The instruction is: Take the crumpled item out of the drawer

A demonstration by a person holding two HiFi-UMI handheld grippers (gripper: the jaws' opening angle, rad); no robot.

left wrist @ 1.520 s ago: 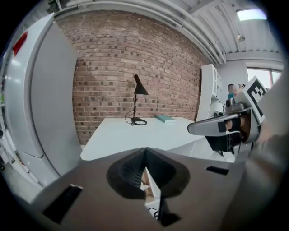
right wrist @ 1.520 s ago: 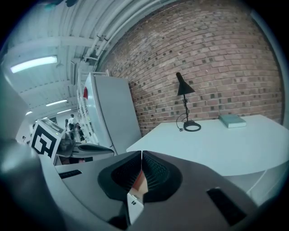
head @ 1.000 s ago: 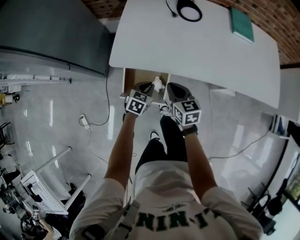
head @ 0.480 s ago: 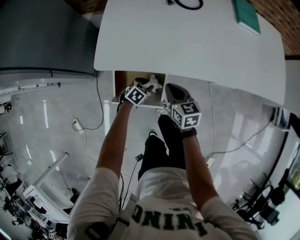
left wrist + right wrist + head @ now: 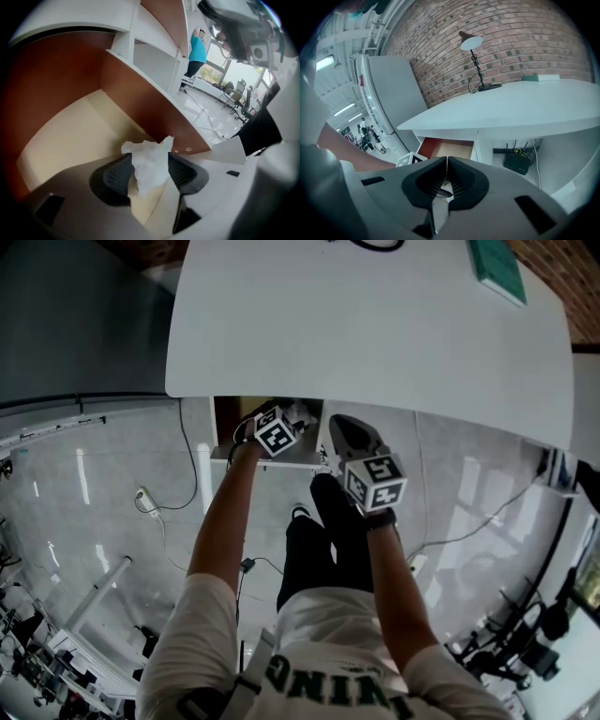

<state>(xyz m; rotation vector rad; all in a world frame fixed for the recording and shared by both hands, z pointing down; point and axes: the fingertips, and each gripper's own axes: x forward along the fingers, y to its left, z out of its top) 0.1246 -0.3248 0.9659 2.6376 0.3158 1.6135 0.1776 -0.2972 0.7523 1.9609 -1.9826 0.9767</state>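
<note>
A white crumpled paper (image 5: 150, 161) lies on the pale floor of the open drawer (image 5: 70, 136), close to its reddish-brown side wall. My left gripper (image 5: 149, 172) is inside the drawer. Its jaws are opening on either side of the paper, which sits between the ribbed pads (image 5: 117, 176) without being squeezed. In the head view the left gripper (image 5: 286, 418) reaches under the white desk (image 5: 375, 334), with the paper (image 5: 302, 412) just visible beside it. My right gripper (image 5: 337, 427) hangs outside the drawer to its right. The right gripper (image 5: 446, 180) is shut and holds nothing.
The desk top (image 5: 511, 112) overhangs the drawer (image 5: 447, 150) and carries a lamp (image 5: 471, 42) and a green book (image 5: 495, 268). A black router (image 5: 518, 164) sits under the desk by the wall. A grey cabinet (image 5: 389, 93) stands to the left. A cable and plug (image 5: 141, 495) lie on the floor.
My left gripper has pushed forward, deeper into the drawer and under the desk edge. The right gripper has stayed beside the drawer front.
</note>
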